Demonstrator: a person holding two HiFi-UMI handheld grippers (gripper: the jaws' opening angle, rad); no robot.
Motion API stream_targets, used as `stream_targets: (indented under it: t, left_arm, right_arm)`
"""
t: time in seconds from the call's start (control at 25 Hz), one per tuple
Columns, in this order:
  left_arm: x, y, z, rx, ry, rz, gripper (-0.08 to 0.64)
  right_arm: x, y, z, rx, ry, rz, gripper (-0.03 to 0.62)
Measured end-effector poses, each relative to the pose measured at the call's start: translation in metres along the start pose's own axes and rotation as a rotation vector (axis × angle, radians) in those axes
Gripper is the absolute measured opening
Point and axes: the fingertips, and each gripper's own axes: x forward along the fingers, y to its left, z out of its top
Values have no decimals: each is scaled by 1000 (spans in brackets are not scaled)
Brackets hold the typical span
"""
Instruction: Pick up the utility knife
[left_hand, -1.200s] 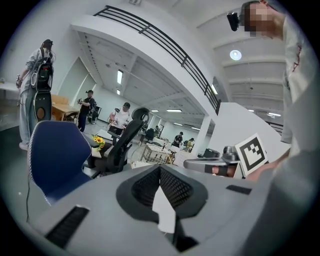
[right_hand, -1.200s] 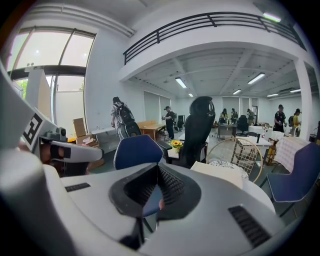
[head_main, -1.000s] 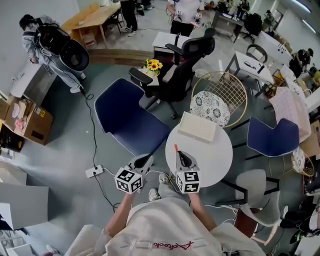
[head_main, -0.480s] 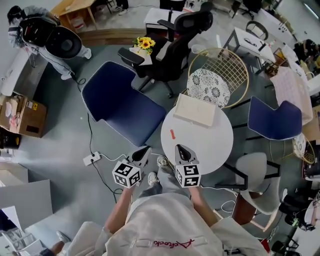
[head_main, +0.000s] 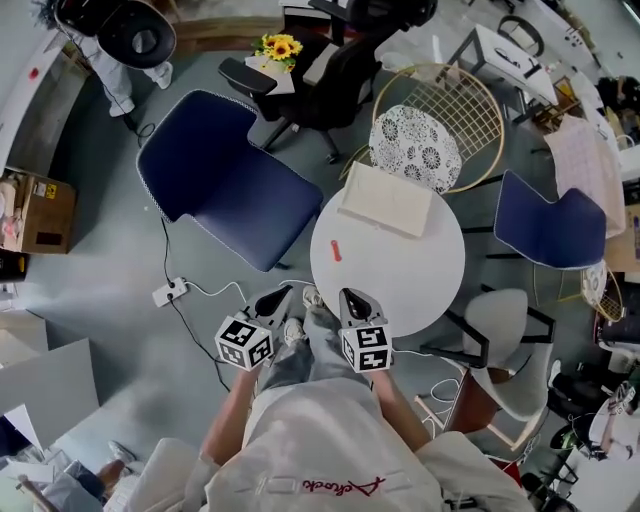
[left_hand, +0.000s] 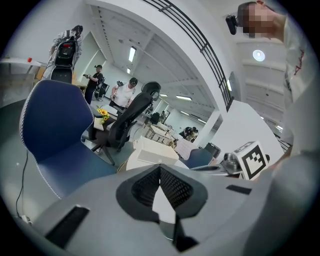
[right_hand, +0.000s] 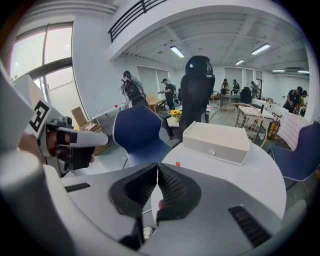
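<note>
The utility knife (head_main: 336, 251) is a small red piece lying on the left part of the round white table (head_main: 420, 280); in the right gripper view the knife (right_hand: 177, 163) shows as a red dot beyond the jaws. My right gripper (head_main: 352, 297) is shut and empty, over the table's near edge, short of the knife. My left gripper (head_main: 272, 299) is also shut and empty, off the table's left side above the floor. In their own views, the left gripper (left_hand: 160, 168) and right gripper (right_hand: 157, 165) have the jaw tips meeting.
A white box (head_main: 388, 199) lies at the table's far side. Around the table stand a blue chair (head_main: 215, 180), a black office chair (head_main: 340, 60), a wire chair (head_main: 430, 130), another blue chair (head_main: 545, 235) and a grey chair (head_main: 510, 340). A power strip (head_main: 166, 293) lies on the floor.
Both grippers have sunk and drawn back toward the person. The right gripper's tip, earlier beside the knife, now sits farther from it at the table's near edge. Both stay shut.
</note>
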Motion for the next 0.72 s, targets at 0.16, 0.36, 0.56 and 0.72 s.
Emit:
stream_targets:
  t: [0.16, 0.36, 0.56, 0.72]
  left_arm:
    - [6, 2, -3, -18, 6, -4, 12]
    - [11, 8, 4, -29, -4, -5, 12]
    - [14, 11, 3, -40, -3, 2, 12]
    - [15, 10, 0, -52, -5, 8, 12]
  right_arm:
    - [8, 3, -5, 56, 23, 65, 44]
    - [19, 1, -11, 47, 75, 72, 143]
    - [32, -6, -21, 29, 118, 61, 143]
    - [52, -15, -24, 5, 146, 58, 143]
